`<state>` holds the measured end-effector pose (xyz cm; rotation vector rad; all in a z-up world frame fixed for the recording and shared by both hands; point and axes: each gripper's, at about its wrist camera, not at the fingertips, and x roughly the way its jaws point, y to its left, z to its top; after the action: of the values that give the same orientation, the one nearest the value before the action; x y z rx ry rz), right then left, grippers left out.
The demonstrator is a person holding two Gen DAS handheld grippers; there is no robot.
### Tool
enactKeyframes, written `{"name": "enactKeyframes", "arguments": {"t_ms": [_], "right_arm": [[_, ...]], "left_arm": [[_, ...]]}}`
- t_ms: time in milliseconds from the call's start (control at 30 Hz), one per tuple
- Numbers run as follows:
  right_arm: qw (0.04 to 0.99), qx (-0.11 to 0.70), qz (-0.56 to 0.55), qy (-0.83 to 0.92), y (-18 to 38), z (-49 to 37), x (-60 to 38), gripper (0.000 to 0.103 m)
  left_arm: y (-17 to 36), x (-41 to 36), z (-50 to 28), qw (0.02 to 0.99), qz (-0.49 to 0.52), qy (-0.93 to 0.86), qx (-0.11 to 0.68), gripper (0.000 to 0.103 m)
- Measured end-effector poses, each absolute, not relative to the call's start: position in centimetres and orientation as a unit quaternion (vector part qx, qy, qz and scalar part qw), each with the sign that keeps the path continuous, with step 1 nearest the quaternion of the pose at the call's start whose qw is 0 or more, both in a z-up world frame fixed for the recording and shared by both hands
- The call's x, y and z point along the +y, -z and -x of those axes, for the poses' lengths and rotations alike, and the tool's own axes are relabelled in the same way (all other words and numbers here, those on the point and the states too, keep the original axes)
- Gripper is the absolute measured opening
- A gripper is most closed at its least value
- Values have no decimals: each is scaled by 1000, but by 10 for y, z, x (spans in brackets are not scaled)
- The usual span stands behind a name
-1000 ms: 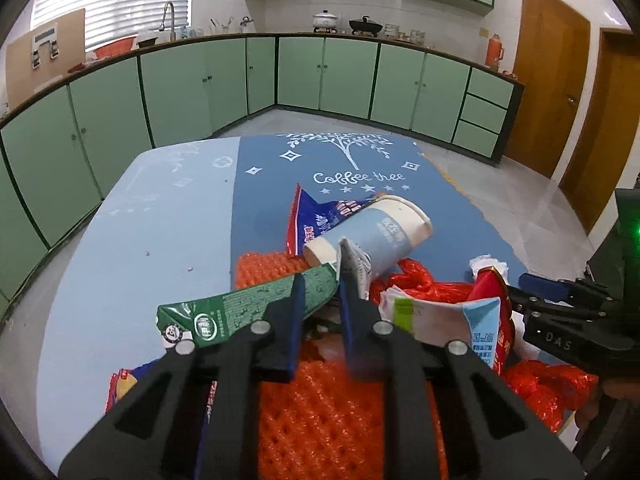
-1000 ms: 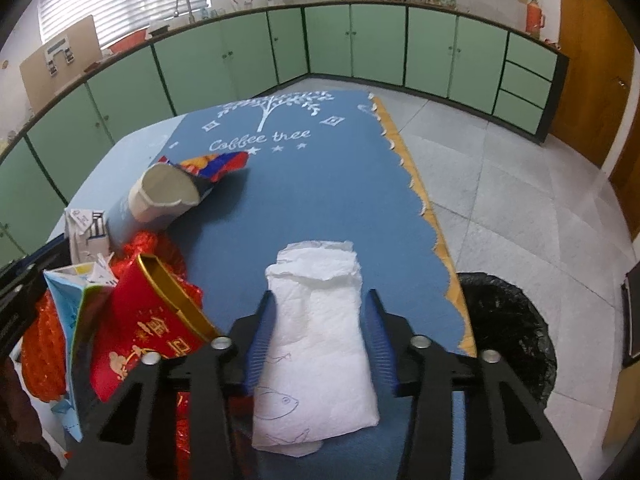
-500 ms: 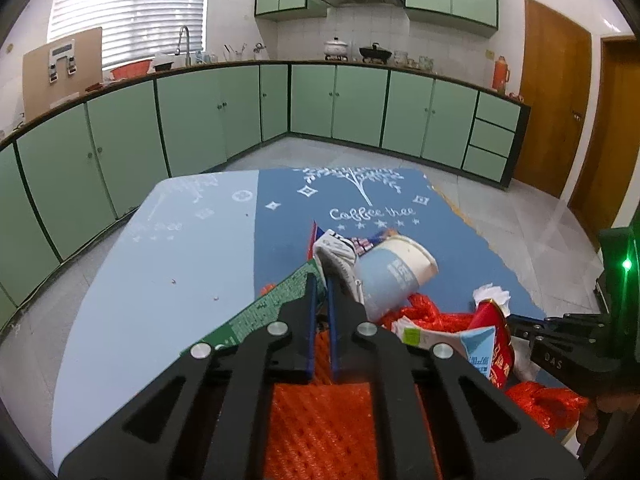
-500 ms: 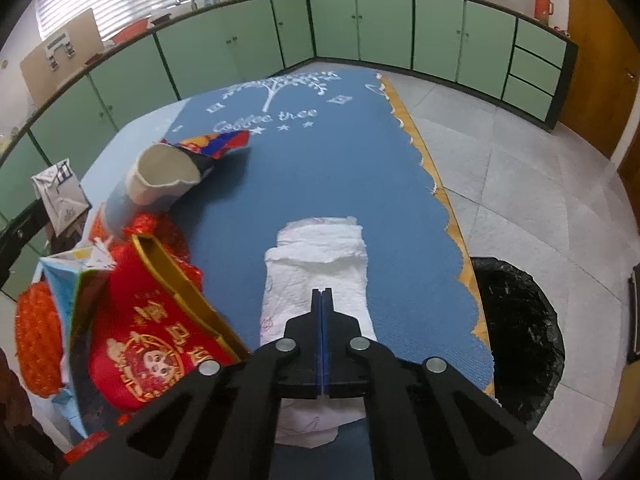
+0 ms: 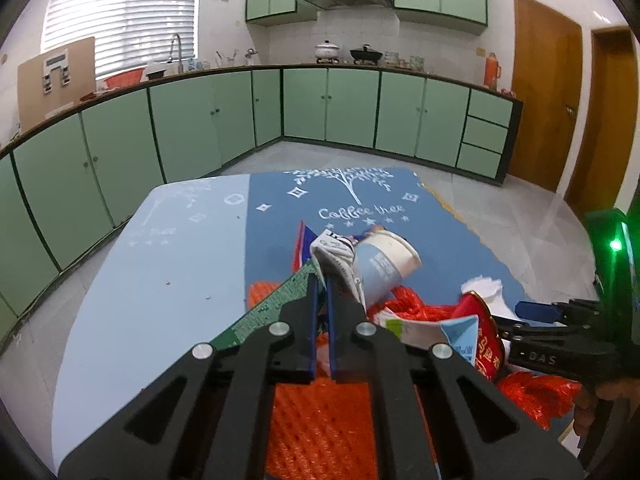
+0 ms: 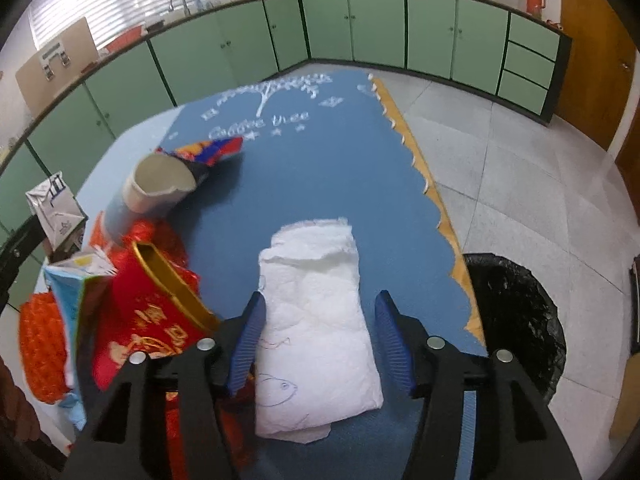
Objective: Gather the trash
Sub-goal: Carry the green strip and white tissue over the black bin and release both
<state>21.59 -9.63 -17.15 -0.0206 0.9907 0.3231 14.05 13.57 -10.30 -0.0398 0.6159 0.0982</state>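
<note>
My left gripper point(image 5: 321, 280) is shut on a crumpled white carton point(image 5: 334, 252) and holds it above the trash pile; the carton also shows at the left of the right wrist view point(image 6: 56, 210). Below lie a blue paper cup point(image 5: 384, 266), a green carton point(image 5: 272, 308), orange foam netting point(image 5: 320, 420) and a red packet point(image 5: 482, 336). My right gripper point(image 6: 320, 336) is open, its fingers on either side of a folded white tissue point(image 6: 316, 320) lying on the blue tablecloth point(image 6: 304, 168).
A bin lined with a black bag point(image 6: 516, 320) stands on the floor beside the table's right edge. A colourful snack wrapper point(image 6: 208, 152) lies behind the cup point(image 6: 156, 192). Green kitchen cabinets point(image 5: 332, 108) line the far walls.
My left gripper closed on the white carton and lifted it off the pile. My right gripper closed over the tissue half a second ago and now stands open again around it.
</note>
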Motion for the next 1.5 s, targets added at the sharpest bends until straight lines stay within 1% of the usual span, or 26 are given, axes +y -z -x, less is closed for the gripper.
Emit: {"name": "enactKeyframes", "arguments": {"t_ms": [100, 133, 167, 200, 233, 333, 567, 700, 933, 1100, 1333, 1500], "right_arm": [[865, 478, 15, -155, 176, -218, -94, 56], [863, 478, 21, -165, 176, -218, -92, 47], [862, 476, 25, -169, 175, -218, -91, 43], [861, 476, 26, -180, 174, -217, -89, 25], [858, 477, 26, -190, 173, -217, -87, 15], [864, 463, 32, -196, 165, -212, -84, 10], [893, 396, 6, -216, 114, -201, -97, 10], [900, 377, -7, -218, 96, -198, -106, 10], [914, 357, -29, -192, 75, -184, -139, 10], [925, 348, -47, -145, 68, -175, -186, 10], [934, 342, -67, -72, 64, -166, -258, 10], [937, 338, -79, -34, 66, -164, -300, 10]], "left_arm": [[109, 133, -144, 950, 20, -41, 310, 4], [111, 131, -145, 949, 19, -39, 312, 4], [112, 130, -146, 949, 18, -38, 314, 4], [113, 130, -146, 948, 18, -37, 314, 4], [113, 130, -147, 948, 18, -37, 314, 4], [110, 133, -145, 951, 22, -44, 306, 4], [74, 152, -125, 962, 53, -65, 258, 2], [48, 157, -111, 971, 69, -66, 221, 2], [16, 119, -105, 981, 64, -7, 181, 2], [21, 62, -123, 976, 53, 74, 196, 2], [60, -29, -161, 953, 41, 176, 243, 2], [67, -77, -180, 945, 33, 225, 236, 2]]}}
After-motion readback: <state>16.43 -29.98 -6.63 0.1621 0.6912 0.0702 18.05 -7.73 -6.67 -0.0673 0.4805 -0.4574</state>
